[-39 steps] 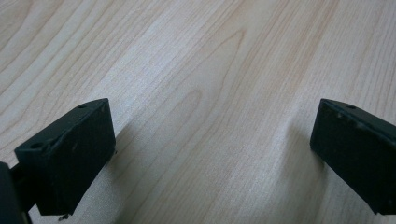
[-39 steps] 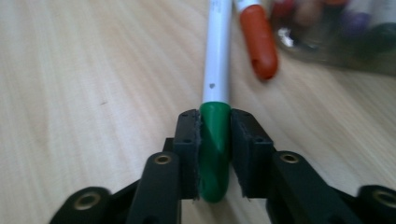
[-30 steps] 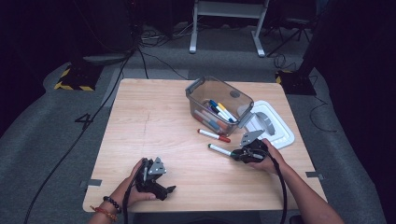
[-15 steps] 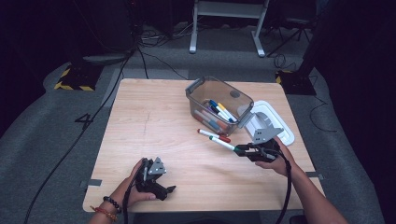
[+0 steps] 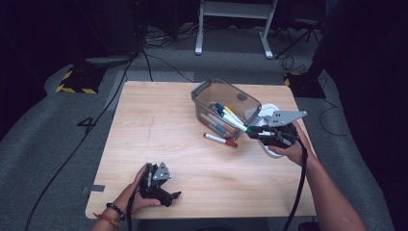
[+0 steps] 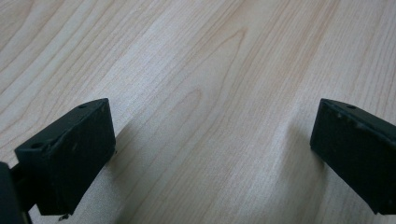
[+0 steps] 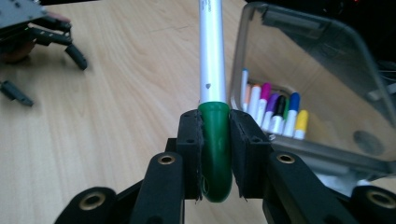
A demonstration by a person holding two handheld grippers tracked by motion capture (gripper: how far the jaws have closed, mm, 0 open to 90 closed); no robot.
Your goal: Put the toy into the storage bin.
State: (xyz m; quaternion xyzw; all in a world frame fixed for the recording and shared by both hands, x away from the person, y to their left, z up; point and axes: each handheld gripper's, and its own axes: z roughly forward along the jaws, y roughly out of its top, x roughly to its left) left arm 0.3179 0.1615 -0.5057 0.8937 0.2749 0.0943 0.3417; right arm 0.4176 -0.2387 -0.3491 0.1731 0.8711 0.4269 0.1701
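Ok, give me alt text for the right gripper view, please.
The right gripper has its two black jaws clamped on the green cap of a white-barrelled marker, which points away over the light wooden table. To its right stands a clear plastic bin holding colour-capped markers; the left gripper sits far left.

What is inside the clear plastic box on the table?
The clear box holds several markers with orange, magenta, purple, black, blue and yellow caps. Their lower ends and any markers beneath are hidden. The right gripper holds a green-capped marker beside it.
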